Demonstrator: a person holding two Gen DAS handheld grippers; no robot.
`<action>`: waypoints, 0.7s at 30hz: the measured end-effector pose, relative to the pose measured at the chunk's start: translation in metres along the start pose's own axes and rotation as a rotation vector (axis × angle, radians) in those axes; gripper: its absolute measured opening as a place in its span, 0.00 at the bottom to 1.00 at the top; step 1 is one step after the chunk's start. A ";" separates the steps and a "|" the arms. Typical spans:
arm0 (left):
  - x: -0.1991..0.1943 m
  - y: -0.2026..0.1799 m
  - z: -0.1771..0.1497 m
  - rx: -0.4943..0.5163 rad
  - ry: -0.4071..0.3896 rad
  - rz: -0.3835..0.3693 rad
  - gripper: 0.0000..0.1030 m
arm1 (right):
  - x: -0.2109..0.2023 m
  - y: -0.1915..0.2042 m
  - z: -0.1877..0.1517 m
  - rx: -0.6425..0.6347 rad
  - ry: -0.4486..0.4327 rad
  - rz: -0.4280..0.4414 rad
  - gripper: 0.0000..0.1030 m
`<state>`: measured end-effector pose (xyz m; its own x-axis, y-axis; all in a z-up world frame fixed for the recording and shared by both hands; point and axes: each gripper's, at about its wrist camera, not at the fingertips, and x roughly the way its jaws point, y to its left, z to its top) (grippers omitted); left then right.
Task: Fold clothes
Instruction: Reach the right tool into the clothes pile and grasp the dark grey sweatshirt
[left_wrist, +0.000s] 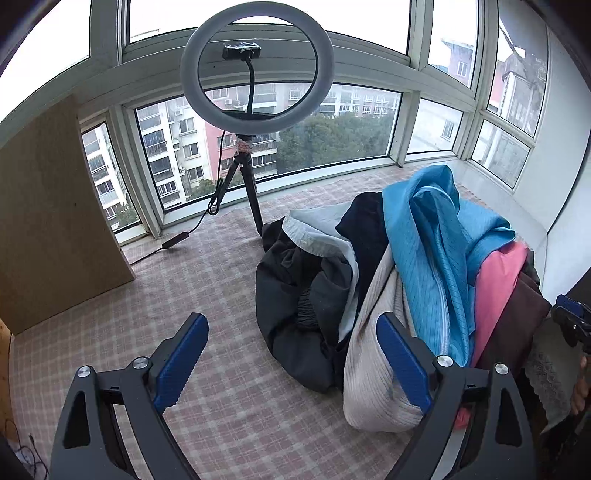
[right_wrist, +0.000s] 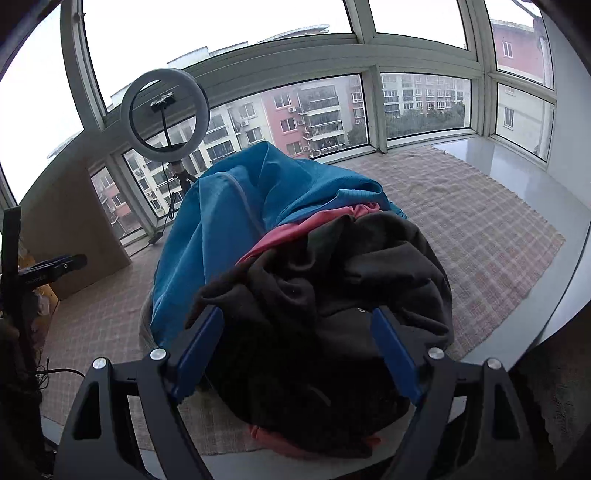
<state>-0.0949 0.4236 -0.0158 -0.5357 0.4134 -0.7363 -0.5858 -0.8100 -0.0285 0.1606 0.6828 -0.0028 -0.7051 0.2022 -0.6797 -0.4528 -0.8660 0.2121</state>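
Right wrist view: the right gripper (right_wrist: 295, 354) stands with its jaws apart, straddling the dark brown garment (right_wrist: 332, 288) that tops the heap; the cloth bulges up between the blue pads (right_wrist: 201, 354), and whether they press on it cannot be told, so no firm grip is read here. Behind the brown lie a pink garment (right_wrist: 314, 225) and a blue jacket (right_wrist: 229, 229), all resting on the checked mat (right_wrist: 480, 229).

Left wrist view: the left gripper (left_wrist: 291, 365) is spread wide and holds nothing, poised over bare mat, its right-hand pad just beside a cream ribbed garment (left_wrist: 373, 354) at the heap's near edge. A dark grey garment (left_wrist: 291, 295) sprawls beyond; farther back a ring light (left_wrist: 258, 70) stands on its tripod (cable trailing across the mat).

Likely hazards: the layers are tangled, so a closing pinch may catch several garments at once; dragging the heap toward the tripod could snag its cable and tip the light.
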 end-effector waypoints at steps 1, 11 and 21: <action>0.001 -0.002 0.001 0.004 0.003 -0.002 0.90 | 0.006 0.004 0.000 -0.009 0.016 0.014 0.80; 0.023 0.007 -0.009 -0.024 0.060 -0.001 0.90 | 0.030 0.016 0.003 -0.096 0.098 0.047 0.80; 0.016 0.020 -0.016 -0.039 0.049 0.011 0.90 | 0.091 0.038 0.026 -0.183 0.128 0.081 0.15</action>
<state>-0.1059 0.4071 -0.0388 -0.5109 0.3845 -0.7689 -0.5552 -0.8304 -0.0463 0.0655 0.6799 -0.0384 -0.6548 0.0796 -0.7516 -0.2830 -0.9479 0.1462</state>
